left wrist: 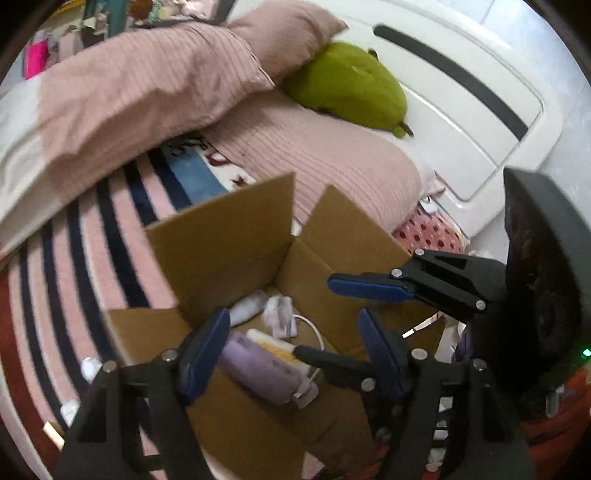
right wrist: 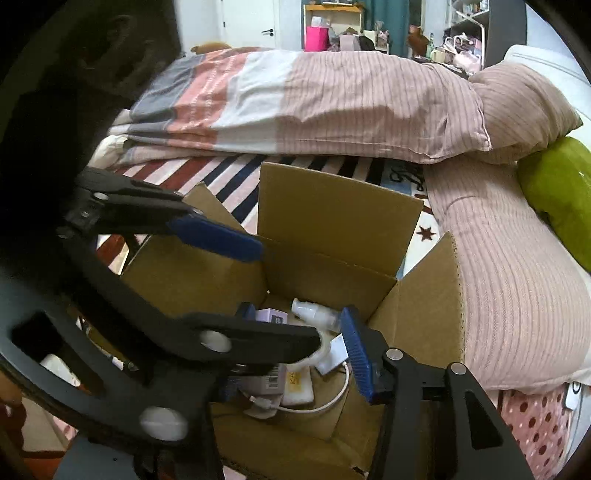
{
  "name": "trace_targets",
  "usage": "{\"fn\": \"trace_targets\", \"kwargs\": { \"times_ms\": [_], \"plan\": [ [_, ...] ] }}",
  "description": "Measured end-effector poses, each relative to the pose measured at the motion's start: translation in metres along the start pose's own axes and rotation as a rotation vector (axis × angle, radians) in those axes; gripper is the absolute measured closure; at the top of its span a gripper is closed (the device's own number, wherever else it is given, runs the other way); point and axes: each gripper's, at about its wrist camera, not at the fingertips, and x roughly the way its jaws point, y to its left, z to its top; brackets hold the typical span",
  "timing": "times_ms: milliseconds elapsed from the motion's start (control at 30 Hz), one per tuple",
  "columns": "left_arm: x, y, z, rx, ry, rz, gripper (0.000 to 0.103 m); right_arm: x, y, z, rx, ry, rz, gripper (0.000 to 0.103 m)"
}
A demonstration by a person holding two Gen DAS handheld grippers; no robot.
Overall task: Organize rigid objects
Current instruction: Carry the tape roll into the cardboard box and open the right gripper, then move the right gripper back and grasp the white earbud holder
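An open cardboard box stands on the bed with its flaps up. Inside lie a purple box, a white pump bottle, a white charger with cable and a cream packet. My left gripper is open and empty over the box. My right gripper is open and empty over the box too. The right gripper also crosses the left wrist view, and the left gripper crosses the right wrist view. They overlap above the box.
A pink striped duvet and pillow lie beyond the box. A green plush rests by the white headboard. Small white items lie on the striped sheet at left. Shelves stand across the room.
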Motion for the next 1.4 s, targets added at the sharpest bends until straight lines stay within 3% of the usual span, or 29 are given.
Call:
{"fn": "trace_targets", "kwargs": {
  "times_ms": [200,267,400,567,700,900,1100,1300,1400],
  "plan": [
    [-0.070,0.036,-0.025,-0.061,-0.142,0.087,0.032,-0.012,0.035,0.014,-0.038,-0.079,0.064,0.055],
    [-0.094,0.053,-0.041,-0.089,-0.186,0.145,0.026,-0.013,0.051,0.021,-0.057,-0.108,0.095,0.055],
    [-0.133,0.092,-0.076,-0.162,-0.263,0.249,0.025,-0.009,0.100,0.035,-0.109,-0.143,0.187,0.055],
    [-0.150,0.132,-0.117,-0.218,-0.288,0.300,0.025,0.024,0.160,0.041,-0.184,-0.106,0.242,0.055],
    [-0.146,0.155,-0.146,-0.260,-0.283,0.319,0.025,0.068,0.194,0.036,-0.228,-0.032,0.230,0.055],
    [-0.129,0.187,-0.180,-0.326,-0.259,0.307,0.025,0.135,0.194,0.024,-0.196,0.045,0.137,0.055],
    [-0.118,0.209,-0.198,-0.381,-0.249,0.299,0.025,0.195,0.171,0.022,-0.163,0.035,-0.012,0.055],
    [-0.114,0.220,-0.204,-0.412,-0.238,0.298,0.025,0.221,0.154,0.030,-0.129,0.020,0.000,0.055],
    [-0.113,0.219,-0.203,-0.411,-0.235,0.298,0.024,0.222,0.155,0.031,-0.138,0.022,0.014,0.067]
  ]
}}
